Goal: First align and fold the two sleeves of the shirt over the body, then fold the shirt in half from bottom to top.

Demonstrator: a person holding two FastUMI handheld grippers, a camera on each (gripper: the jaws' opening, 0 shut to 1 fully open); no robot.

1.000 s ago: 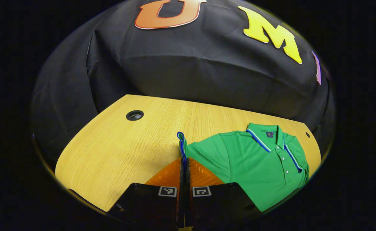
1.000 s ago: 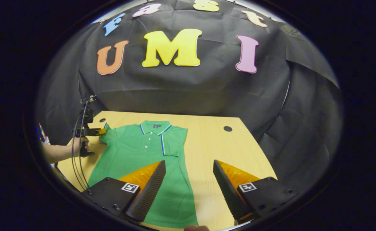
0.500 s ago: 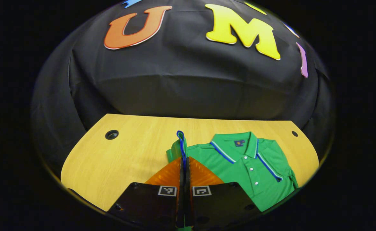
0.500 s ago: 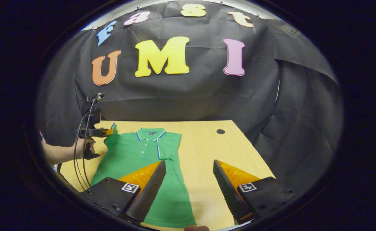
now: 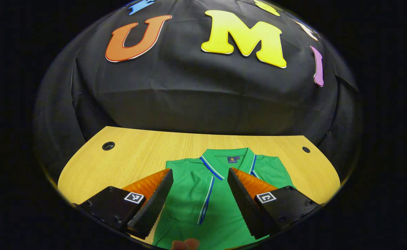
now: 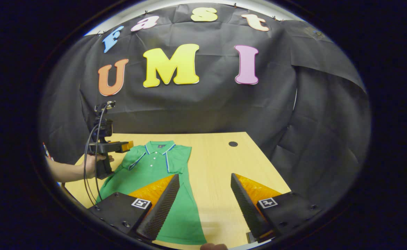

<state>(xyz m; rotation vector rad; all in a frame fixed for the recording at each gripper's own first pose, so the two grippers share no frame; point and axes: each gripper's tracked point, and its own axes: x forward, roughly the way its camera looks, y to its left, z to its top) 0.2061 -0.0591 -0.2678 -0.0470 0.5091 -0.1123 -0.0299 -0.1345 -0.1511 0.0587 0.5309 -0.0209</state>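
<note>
Since the earlier frames, the left gripper (image 5: 199,194) had let go of the blue-trimmed left sleeve (image 6: 134,160) and its jaws stood wide apart, holding nothing, above the green short-sleeved polo shirt (image 5: 221,205). That sleeve now lay folded across the shirt's chest, just beside the buttoned placket. From the right gripper view, a bare hand (image 6: 94,166) at far left held the left gripper's handle over the shirt's left shoulder, cables trailing down. The right gripper (image 6: 205,205) hovered with jaws apart over the shirt's lower right edge, gripping nothing. The shirt lay flat, collar far, on the pale wooden table (image 6: 221,163), backed by black cloth wall.
</note>
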